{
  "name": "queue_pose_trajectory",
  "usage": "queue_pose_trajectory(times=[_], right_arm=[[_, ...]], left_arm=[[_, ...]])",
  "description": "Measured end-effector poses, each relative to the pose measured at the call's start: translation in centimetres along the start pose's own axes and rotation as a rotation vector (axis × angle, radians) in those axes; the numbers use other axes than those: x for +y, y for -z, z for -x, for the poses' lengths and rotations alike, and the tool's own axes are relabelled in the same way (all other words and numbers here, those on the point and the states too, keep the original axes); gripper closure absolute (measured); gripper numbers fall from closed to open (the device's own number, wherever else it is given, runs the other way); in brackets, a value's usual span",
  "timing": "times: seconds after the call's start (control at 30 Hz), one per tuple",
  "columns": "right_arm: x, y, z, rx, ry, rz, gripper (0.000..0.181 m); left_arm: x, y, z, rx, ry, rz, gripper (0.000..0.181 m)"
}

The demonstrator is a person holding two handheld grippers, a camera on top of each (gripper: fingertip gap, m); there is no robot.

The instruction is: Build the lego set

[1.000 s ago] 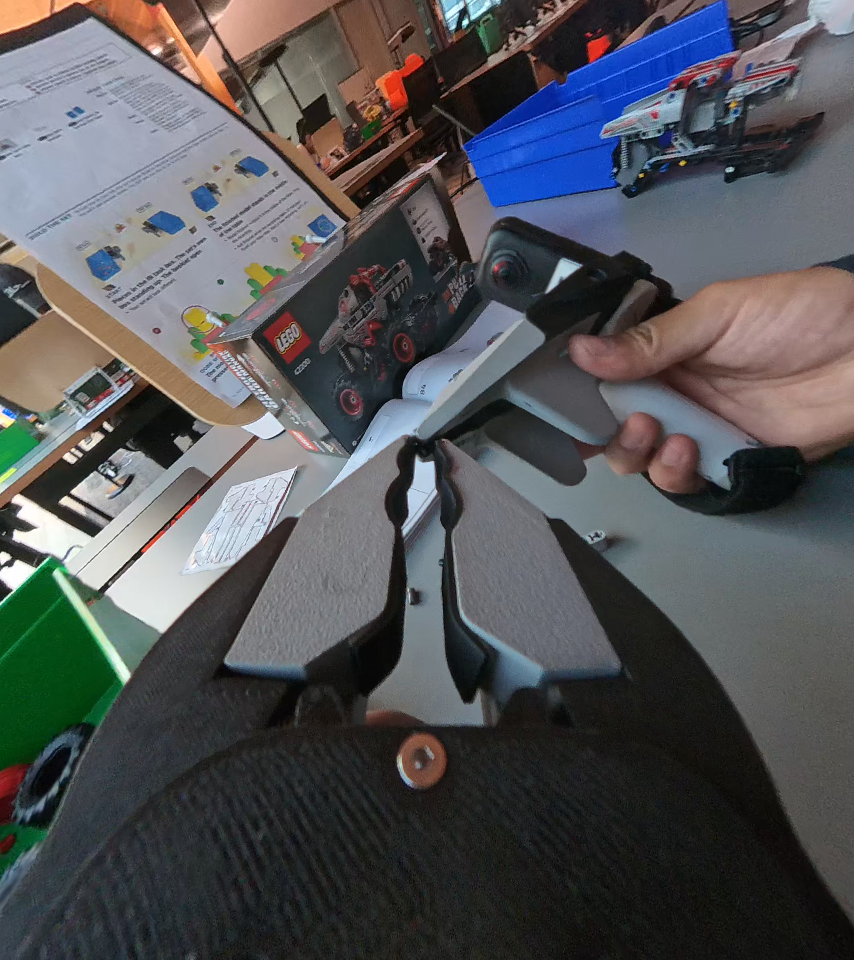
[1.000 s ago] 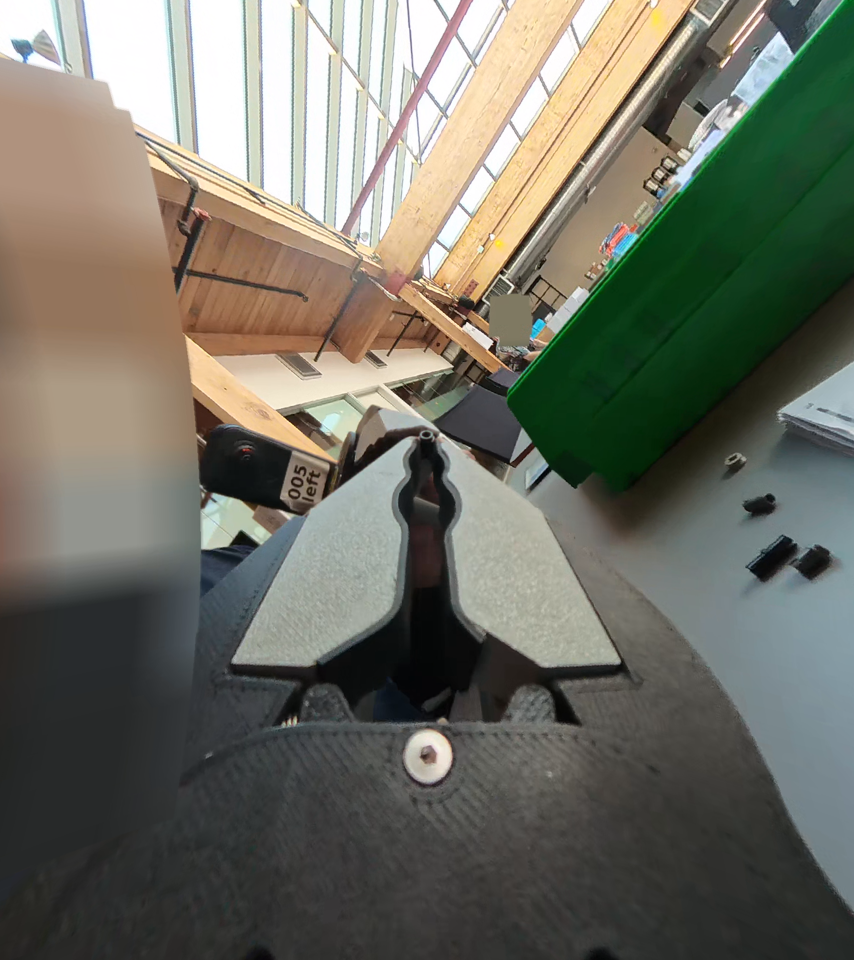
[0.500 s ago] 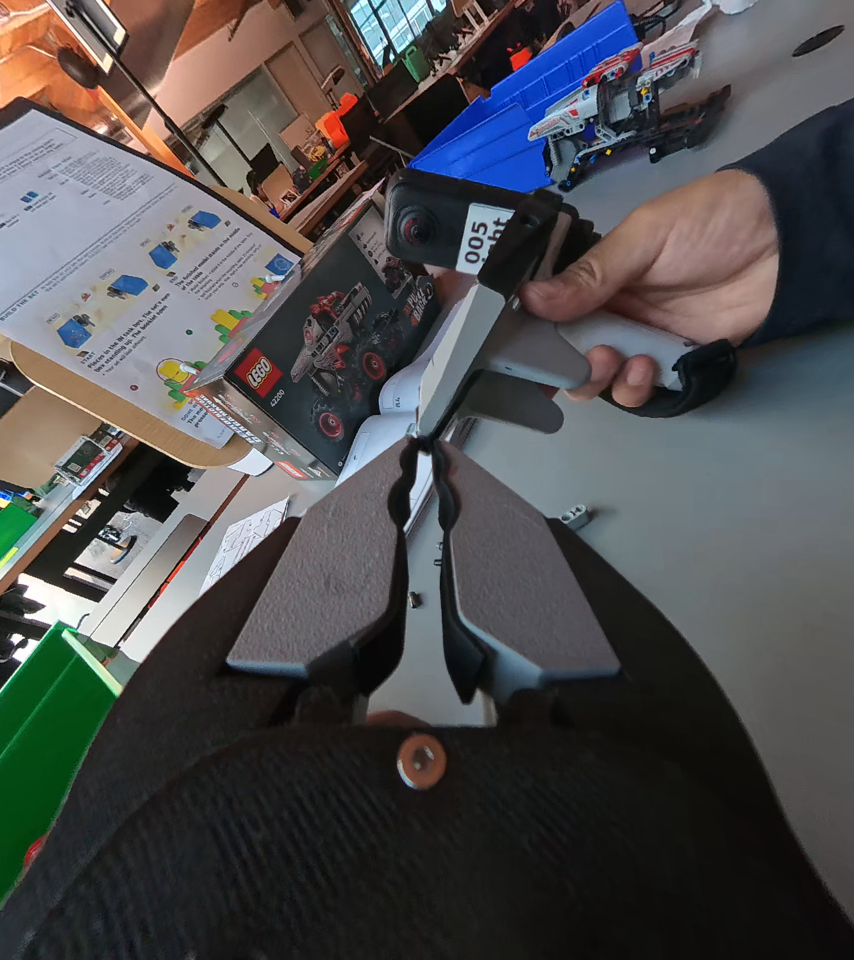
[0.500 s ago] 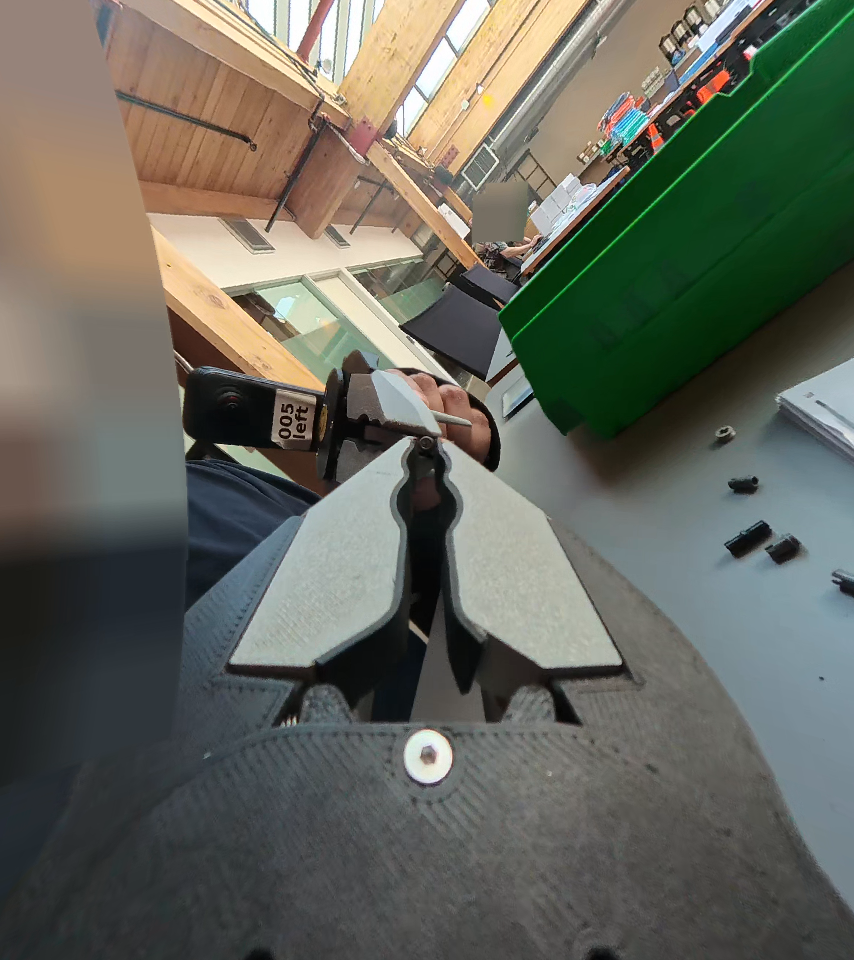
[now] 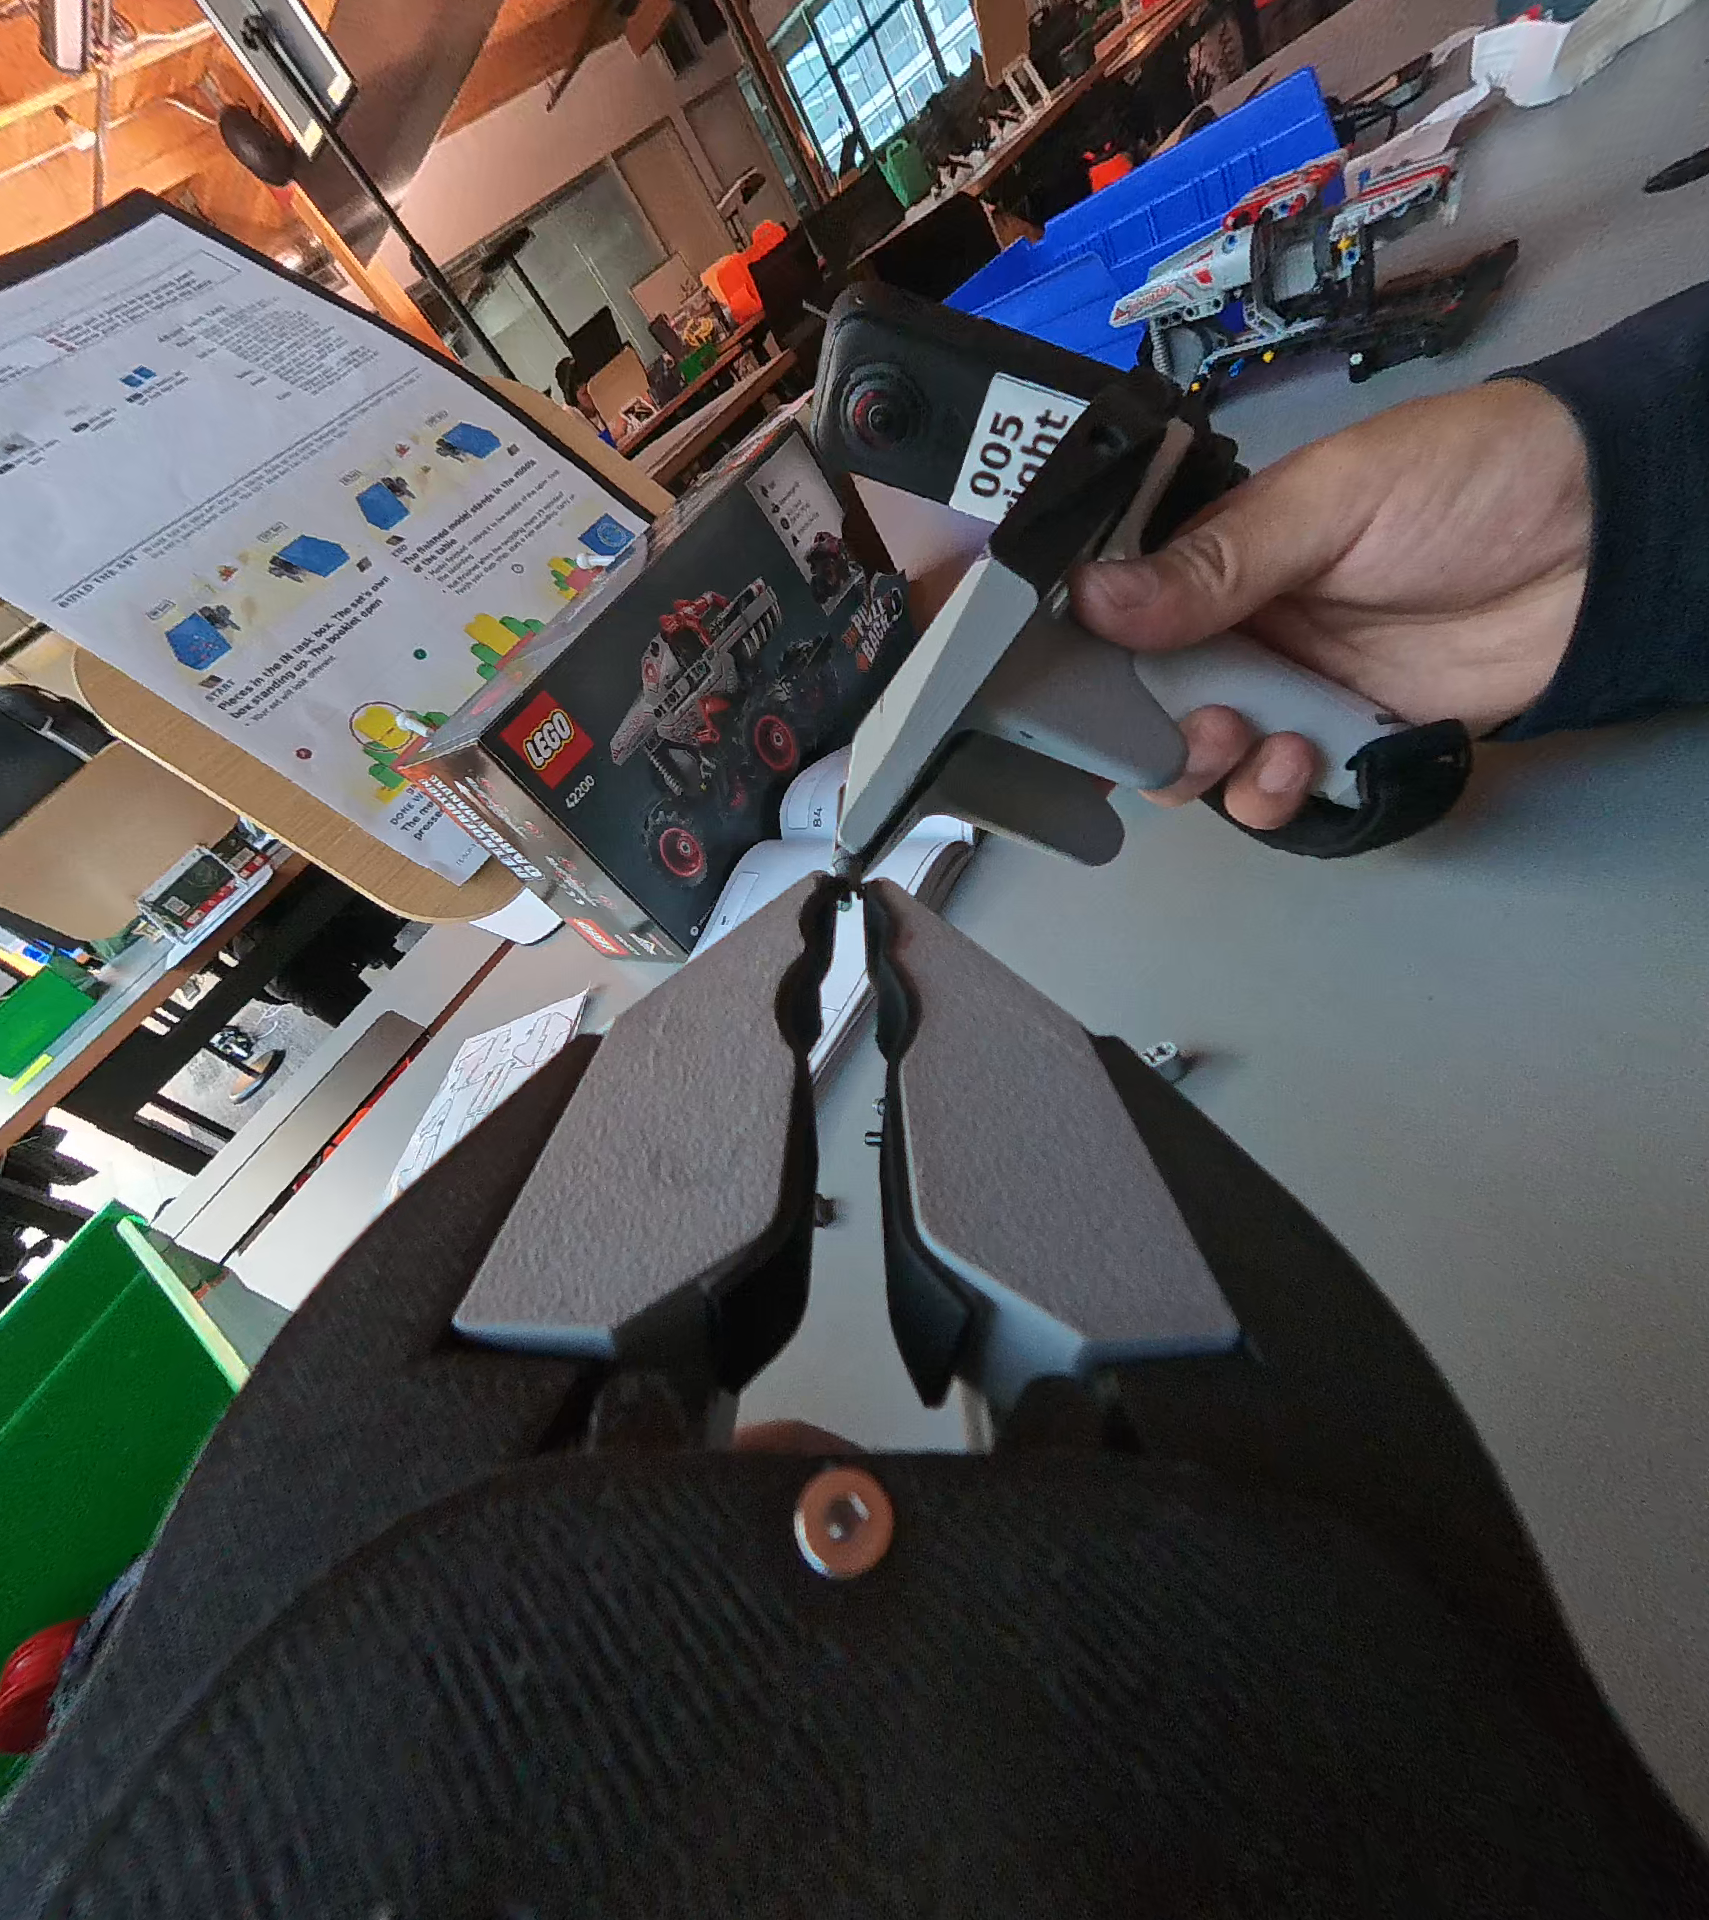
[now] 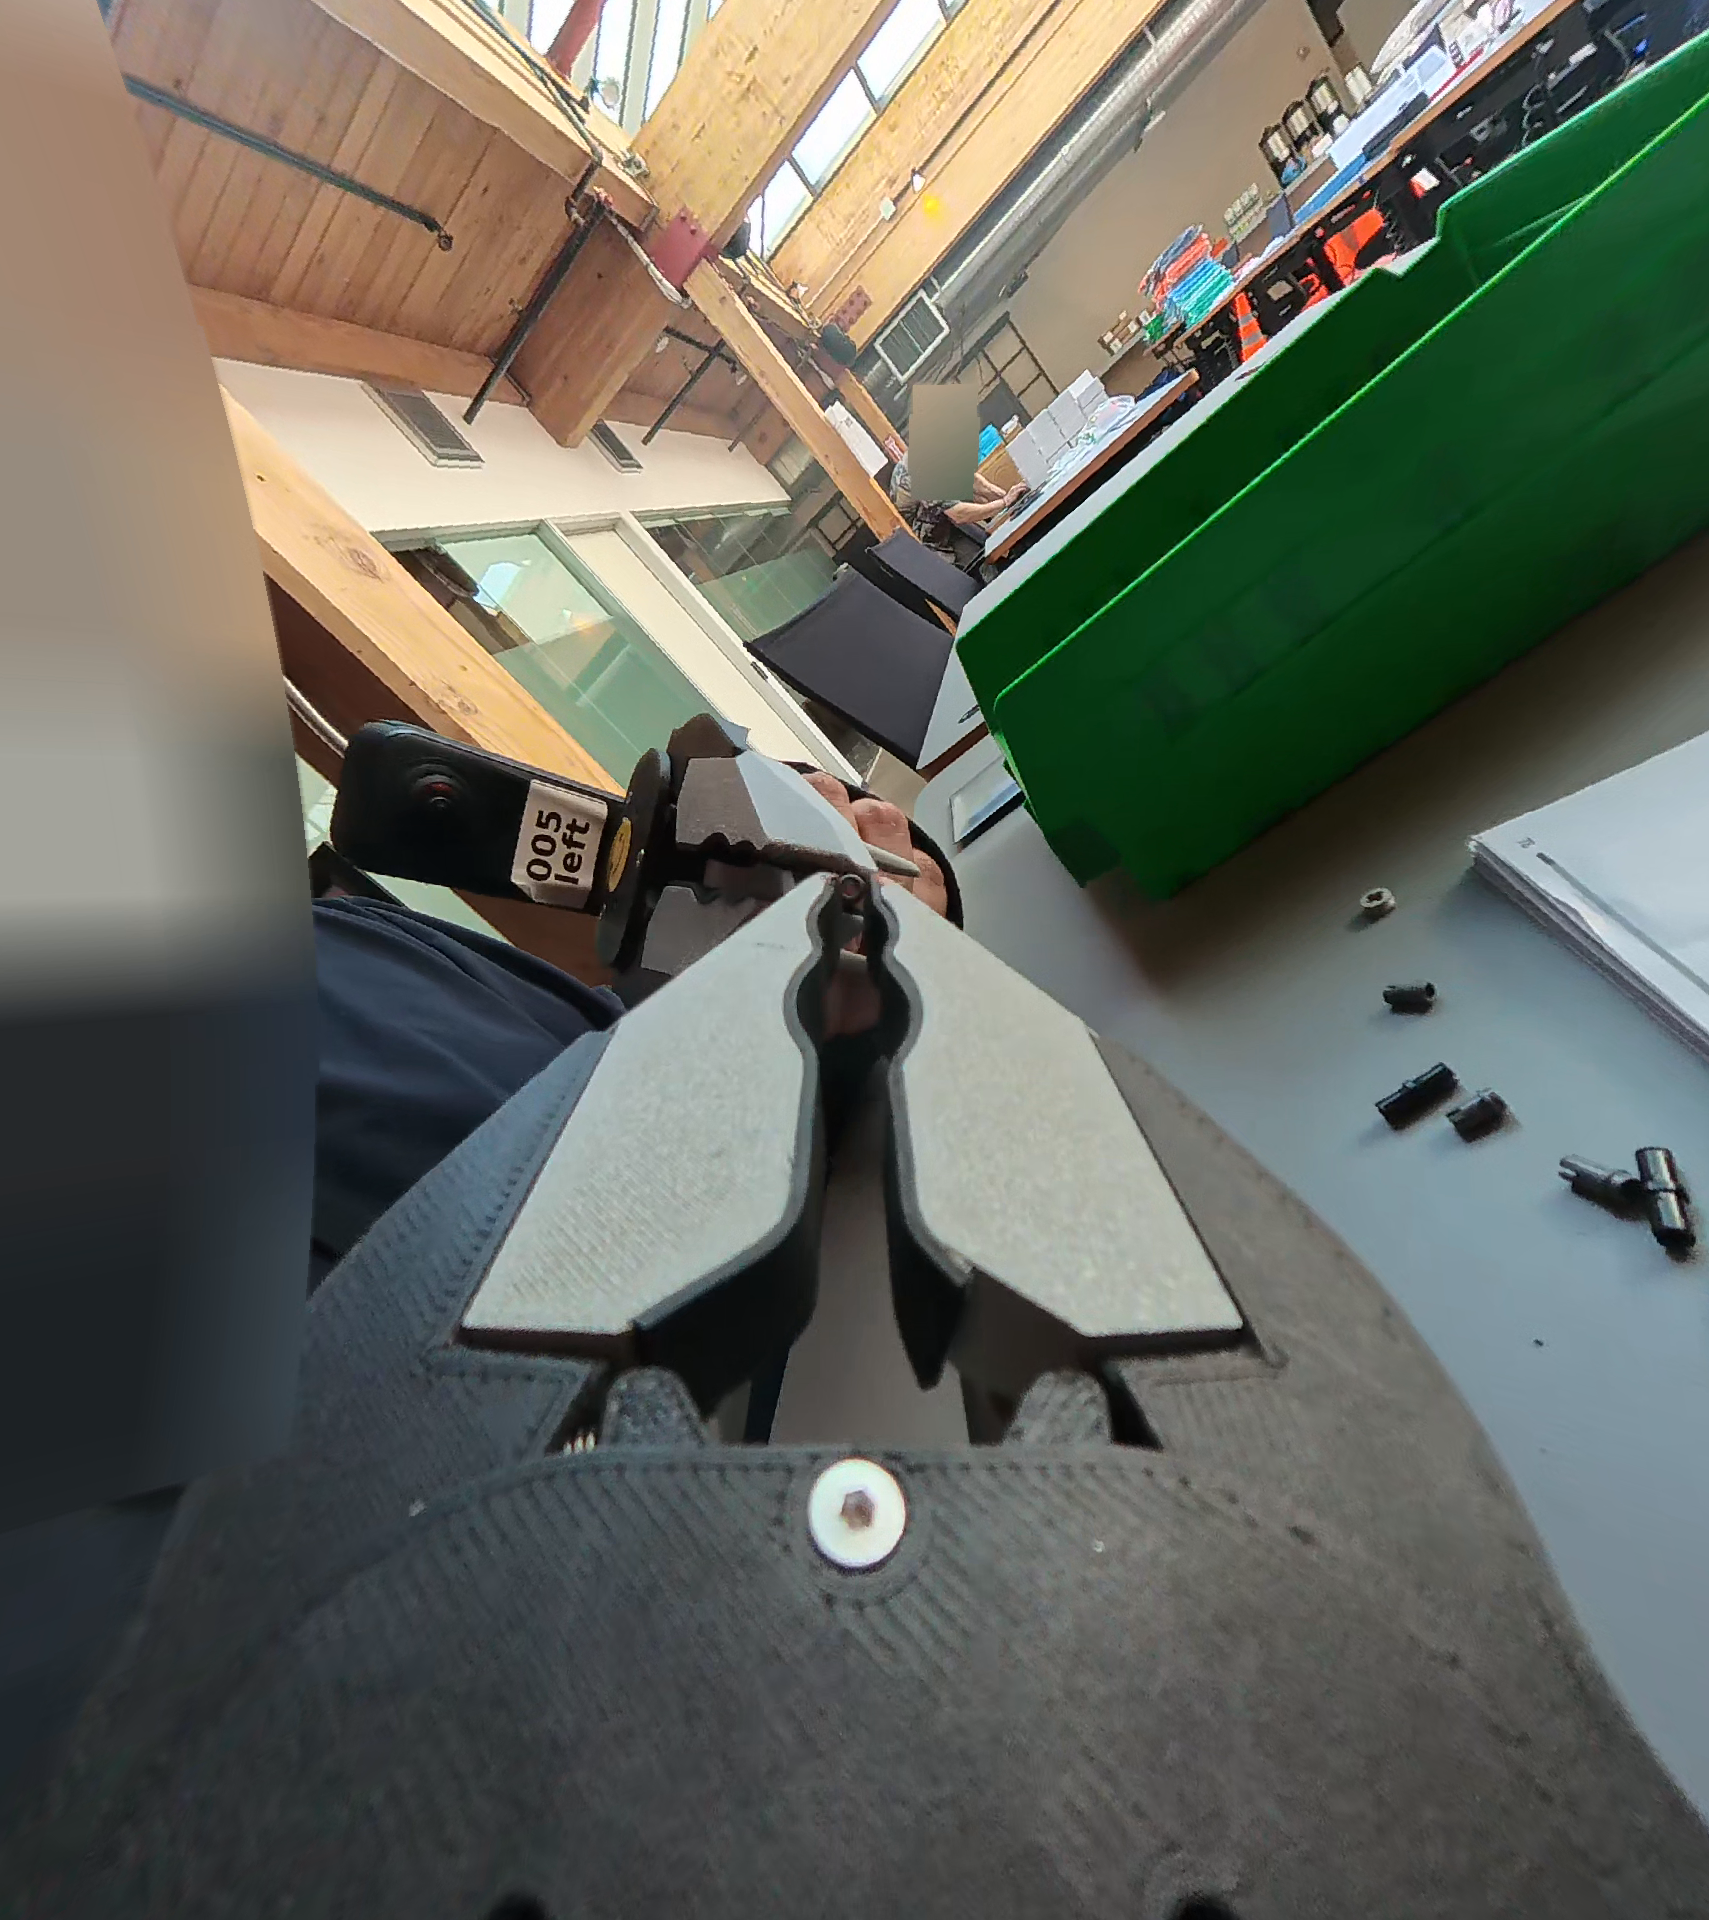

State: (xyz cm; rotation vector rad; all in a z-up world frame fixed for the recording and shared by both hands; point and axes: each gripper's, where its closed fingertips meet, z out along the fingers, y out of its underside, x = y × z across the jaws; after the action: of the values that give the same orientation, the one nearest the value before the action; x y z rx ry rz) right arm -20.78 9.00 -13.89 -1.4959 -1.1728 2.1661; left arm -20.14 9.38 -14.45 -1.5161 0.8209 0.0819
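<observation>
My left gripper (image 5: 847, 896) is held above the grey table (image 5: 1452, 1143), its fingertips pinched together on what looks like a tiny dark lego piece. My right gripper (image 5: 845, 860), held by a hand (image 5: 1369, 561), comes in from the right and meets it tip to tip. In the right wrist view my right gripper (image 6: 848, 889) is shut on a small black pin (image 6: 848, 884) whose round end shows at its tips. The left gripper (image 6: 886, 860) touches it from behind. Where the two pieces meet is too small to make out.
A lego box (image 5: 684, 727) and an open booklet (image 5: 819, 810) lie behind the grippers, with an instruction sheet (image 5: 206, 468) on a board. Green bins (image 6: 1401, 623) stand at the left. Loose black pins (image 6: 1416, 1096) lie beside white paper (image 6: 1681, 883). A built model (image 5: 1286, 270) and blue bin (image 5: 1141, 239) stand far back. The tips of both grippers are at nearly the same place.
Both grippers have tilted and shifted together while their tips stay joined. The right gripper and hand now sit higher in the left view; the left gripper shows more fully in the right view.
</observation>
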Motion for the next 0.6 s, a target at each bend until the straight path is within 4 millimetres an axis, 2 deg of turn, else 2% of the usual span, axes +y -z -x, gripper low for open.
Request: queue_pose_trajectory(times=[0.3,0.6], right_arm=[[0.5,0.2,0.0,0.004,0.003,0.083,0.181],[1.6,0.7,0.0,0.012,0.027,0.282,0.180]], left_arm=[[0.1,-0.1,-0.5,0.013,-0.049,0.014,0.179],[0.3,-0.3,-1.5,0.062,-0.124,0.032,0.179]])
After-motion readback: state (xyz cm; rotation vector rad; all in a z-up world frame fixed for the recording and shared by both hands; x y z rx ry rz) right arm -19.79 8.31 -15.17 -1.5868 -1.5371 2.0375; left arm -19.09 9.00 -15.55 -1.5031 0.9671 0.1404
